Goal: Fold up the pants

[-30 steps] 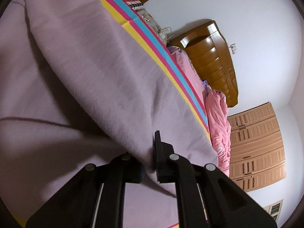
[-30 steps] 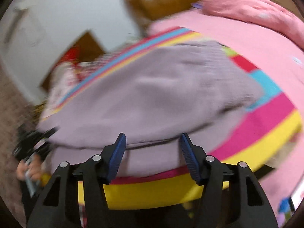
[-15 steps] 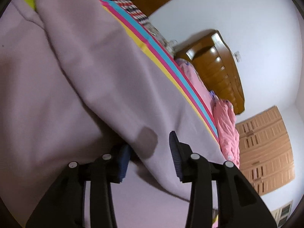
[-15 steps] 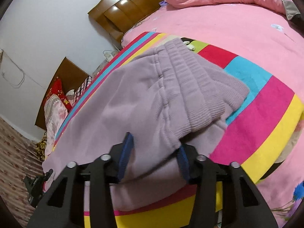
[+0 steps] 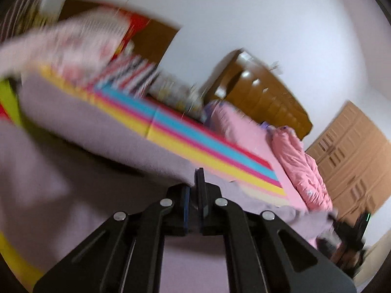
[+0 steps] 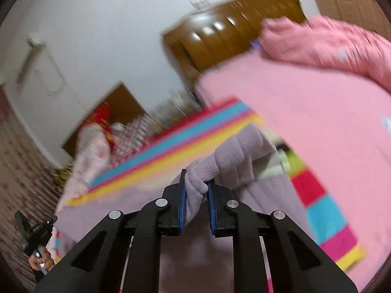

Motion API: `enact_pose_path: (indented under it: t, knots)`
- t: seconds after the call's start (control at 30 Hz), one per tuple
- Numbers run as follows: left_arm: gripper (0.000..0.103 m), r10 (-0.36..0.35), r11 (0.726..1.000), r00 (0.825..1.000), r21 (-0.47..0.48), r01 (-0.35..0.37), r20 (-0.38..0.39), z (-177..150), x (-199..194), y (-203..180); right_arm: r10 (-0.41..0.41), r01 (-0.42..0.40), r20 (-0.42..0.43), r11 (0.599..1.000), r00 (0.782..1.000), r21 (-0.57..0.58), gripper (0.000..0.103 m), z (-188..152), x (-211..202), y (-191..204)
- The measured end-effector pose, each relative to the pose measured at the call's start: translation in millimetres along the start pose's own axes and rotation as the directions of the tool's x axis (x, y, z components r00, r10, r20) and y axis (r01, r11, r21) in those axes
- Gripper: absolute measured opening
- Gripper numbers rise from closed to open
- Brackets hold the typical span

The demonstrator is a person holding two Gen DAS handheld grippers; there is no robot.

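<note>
While both claws grip the pants (image 6: pixel 234 151) on the bed (image 6: pixel 330 112) | left claw (image 5: pixel 194 190) clenched on cloth, right claw (image 6: pixel 196 193) closing on waistband | step: lift | next: carry fold over evenly

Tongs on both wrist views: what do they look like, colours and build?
Both match. The left tongs and right tongs are matte black plastic linkage arms with triangular cut-outs and round silver pivot pins, ending in flat fingers faced with blue ridged pads. No cables or markings visible.

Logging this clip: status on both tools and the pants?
Left tool shut on pants. Right tool closing on ribbed waistband, fabric pinched. Striped mat beneath; nothing in the way.
</note>
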State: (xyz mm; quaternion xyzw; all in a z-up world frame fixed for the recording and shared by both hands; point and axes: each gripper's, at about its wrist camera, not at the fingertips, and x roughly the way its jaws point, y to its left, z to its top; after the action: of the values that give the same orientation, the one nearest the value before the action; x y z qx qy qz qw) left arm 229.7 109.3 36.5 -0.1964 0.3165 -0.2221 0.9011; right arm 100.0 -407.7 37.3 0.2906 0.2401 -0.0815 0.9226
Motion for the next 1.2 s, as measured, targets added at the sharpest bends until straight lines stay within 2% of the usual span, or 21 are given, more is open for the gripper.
enact_pose_path:
  t: [0.07, 0.13, 0.2, 0.23, 0.27, 0.33, 0.4, 0.47, 0.53, 0.57, 0.63, 0.7, 0.77, 0.87, 0.93, 1.03, 1.13, 1.2]
  knots:
    - [0.005, 0.006, 1.0, 1.0, 0.014, -0.006, 0.006, -21.1, -23.2, -8.4, 0.024, -0.024, 0.006, 1.0, 1.0, -0.004, 0.015, -1.9, -11.6, -7.8]
    - [0.005, 0.013, 0.999, 0.997, -0.043, -0.017, -0.078, -56.5, -17.6, 5.0, -0.011, 0.014, -0.05, 0.998, 0.999, 0.058, 0.015, -27.7, -11.4, -41.7]
    - [0.005, 0.031, 0.989, 0.975, -0.133, -0.061, -0.22, -96.3, 10.9, 32.5, -0.05, 0.07, -0.138, 0.988, 0.989, 0.141, 0.016, -62.2, 0.8, -76.6]
    - [0.005, 0.029, 0.981, 0.965, -0.176, -0.077, -0.262, -106.8, 21.7, 43.8, -0.061, 0.097, -0.189, 0.977, 0.98, 0.188, 0.015, -82.4, 9.6, -94.1]
    - [0.005, 0.029, 0.975, 0.961, -0.202, -0.087, -0.276, -113.0, 28.8, 52.5, -0.056, 0.099, -0.202, 0.973, 0.978, 0.207, 0.014, -94.3, 13.6, -102.6]
    - [0.005, 0.023, 0.973, 0.961, -0.213, -0.085, -0.277, -116.4, 36.1, 60.0, -0.027, 0.063, -0.168, 0.976, 0.985, 0.21, 0.014, -97.1, 11.8, -106.4]
    - [0.005, 0.013, 0.971, 0.962, -0.227, -0.077, -0.271, -112.6, 37.0, 58.2, -0.034, 0.066, -0.164, 0.979, 0.986, 0.191, 0.014, -90.2, 10.7, -101.0]
    - [0.005, 0.027, 0.976, 0.971, -0.202, -0.076, -0.236, -106.2, 25.5, 47.1, -0.049, 0.073, -0.164, 0.987, 0.985, 0.142, 0.014, -82.3, 10.9, -91.7]
    - [0.005, 0.037, 0.983, 0.98, -0.171, -0.071, -0.197, -103.3, 7.0, 32.7, -0.024, 0.044, -0.151, 0.99, 0.988, 0.132, 0.014, -76.8, 5.5, -90.1]
    - [0.005, 0.062, 0.986, 0.979, -0.138, -0.09, -0.192, -102.4, 3.3, 26.4, -0.027, 0.046, -0.155, 0.992, 0.988, 0.122, 0.014, -79.8, 3.8, -92.3]
    - [0.005, 0.097, 0.988, 0.968, -0.098, -0.122, -0.231, -111.5, 7.6, 28.3, -0.072, 0.097, -0.207, 0.989, 0.976, 0.111, 0.014, -88.0, 15.6, -102.7]
    - [0.005, 0.115, 0.98, 0.951, -0.123, -0.156, -0.287, -126.7, 25.0, 46.8, -0.034, 0.066, -0.203, 0.986, 0.978, 0.154, 0.014, -98.9, 20.7, -110.3]
    - [0.006, 0.087, 0.979, 0.963, -0.158, -0.13, -0.254, -130.3, 22.3, 57.2, -0.006, 0.044, -0.194, 0.98, 0.981, 0.193, 0.014, -100.0, 18.1, -115.2]
    - [0.007, 0.108, 0.982, 0.961, -0.126, -0.143, -0.256, -129.2, 23.3, 56.7, -0.032, 0.066, -0.197, 0.983, 0.98, 0.168, 0.014, -100.8, 15.5, -109.0]
    - [0.008, 0.116, 0.982, 0.96, -0.114, -0.149, -0.257, -128.5, 23.4, 55.2, -0.035, 0.068, -0.196, 0.984, 0.98, 0.164, 0.016, -100.3, 14.4, -107.9]
    - [0.01, 0.101, 0.979, 0.962, -0.147, -0.141, -0.252, -129.4, 22.7, 52.7, -0.021, 0.053, -0.185, 0.984, 0.982, 0.169, 0.022, -99.3, 12.4, -106.0]
    - [0.018, 0.079, 0.977, 0.966, -0.172, -0.124, -0.247, -130.5, 19.2, 56.0, -0.034, 0.062, -0.185, 0.987, 0.982, 0.148, 0.03, -97.1, 10.7, -97.0]
    - [0.023, 0.081, 0.976, 0.967, -0.179, -0.126, -0.242, -128.9, 16.0, 58.3, -0.036, 0.061, -0.184, 0.989, 0.982, 0.133, 0.032, -96.1, 9.2, -92.1]
